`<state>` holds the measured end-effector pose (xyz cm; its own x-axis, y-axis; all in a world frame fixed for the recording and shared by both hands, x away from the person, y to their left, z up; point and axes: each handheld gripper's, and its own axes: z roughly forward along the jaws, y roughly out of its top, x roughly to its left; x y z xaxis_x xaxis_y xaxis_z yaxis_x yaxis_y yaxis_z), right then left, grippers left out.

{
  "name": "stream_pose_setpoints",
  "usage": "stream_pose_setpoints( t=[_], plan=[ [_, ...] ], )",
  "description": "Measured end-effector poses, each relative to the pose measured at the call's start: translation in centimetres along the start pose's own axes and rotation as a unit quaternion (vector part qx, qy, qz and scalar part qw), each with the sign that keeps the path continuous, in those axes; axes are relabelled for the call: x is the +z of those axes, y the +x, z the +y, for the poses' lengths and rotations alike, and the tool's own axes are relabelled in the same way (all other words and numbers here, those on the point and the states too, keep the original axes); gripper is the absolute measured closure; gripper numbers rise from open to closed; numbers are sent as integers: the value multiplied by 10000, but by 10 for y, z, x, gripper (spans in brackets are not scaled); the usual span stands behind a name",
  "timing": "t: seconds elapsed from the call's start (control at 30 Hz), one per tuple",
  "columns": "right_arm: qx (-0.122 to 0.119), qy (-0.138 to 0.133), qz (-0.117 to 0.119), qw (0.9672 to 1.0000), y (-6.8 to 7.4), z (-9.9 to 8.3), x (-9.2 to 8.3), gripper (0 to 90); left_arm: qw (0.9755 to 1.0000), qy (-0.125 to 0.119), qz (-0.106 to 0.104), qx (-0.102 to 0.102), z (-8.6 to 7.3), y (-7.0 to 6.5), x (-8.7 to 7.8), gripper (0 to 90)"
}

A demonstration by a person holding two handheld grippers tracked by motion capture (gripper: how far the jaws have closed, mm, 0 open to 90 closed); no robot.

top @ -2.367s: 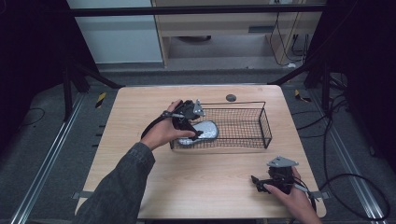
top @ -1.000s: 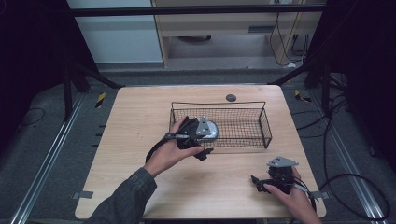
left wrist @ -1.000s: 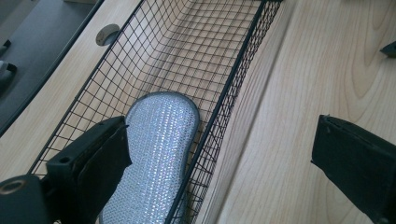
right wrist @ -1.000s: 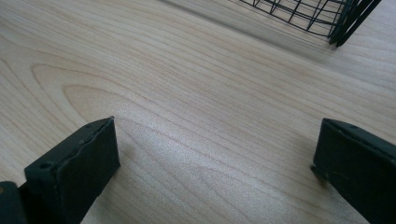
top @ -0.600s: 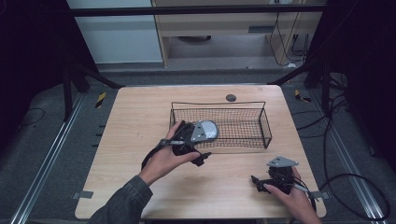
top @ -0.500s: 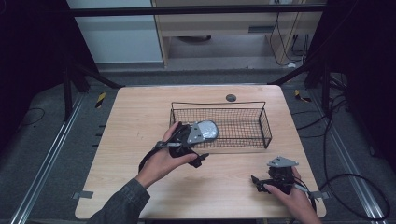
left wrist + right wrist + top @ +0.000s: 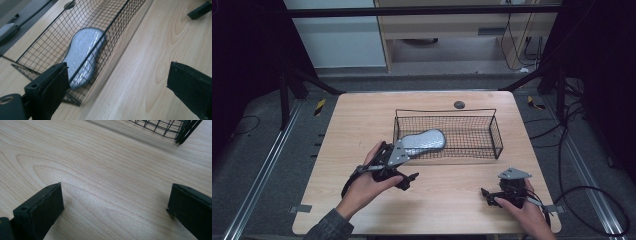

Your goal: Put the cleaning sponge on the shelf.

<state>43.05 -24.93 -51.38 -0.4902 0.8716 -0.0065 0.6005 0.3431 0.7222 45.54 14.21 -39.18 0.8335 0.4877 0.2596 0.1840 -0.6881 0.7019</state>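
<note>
A: The left gripper view shows the left gripper (image 7: pixel 117 82) gaping empty; the sponge (image 7: pixel 83 56) lies at the basket's (image 7: pixel 120 27) near-left corner.

B: It has backed off the basket since; the right gripper (image 7: pixel 115 207) sits wide open at the bench's (image 7: pixel 452 200) near-right corner.

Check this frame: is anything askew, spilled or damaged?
Nothing looks spilled or damaged. One oddity: the silvery scrub pad lies slanted in the left end of the wire basket, its near end against the front mesh. Both grippers, left and right, are open and empty.
</note>
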Motion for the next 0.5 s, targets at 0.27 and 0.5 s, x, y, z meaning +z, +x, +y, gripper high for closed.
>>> stream_pose_setpoints(
  t=[0.27, 0.5],
  plan=[
    [2, 0, 0, 10000, 0, 0, 0, 3, 9989, 248, 347, -218, -35, 15, -18, 32],
    [-5, -1, 1, 10000, 0, 0, 0, 3, 9953, 459, 715, -461, -66, 38, -20, 43]
  ],
)
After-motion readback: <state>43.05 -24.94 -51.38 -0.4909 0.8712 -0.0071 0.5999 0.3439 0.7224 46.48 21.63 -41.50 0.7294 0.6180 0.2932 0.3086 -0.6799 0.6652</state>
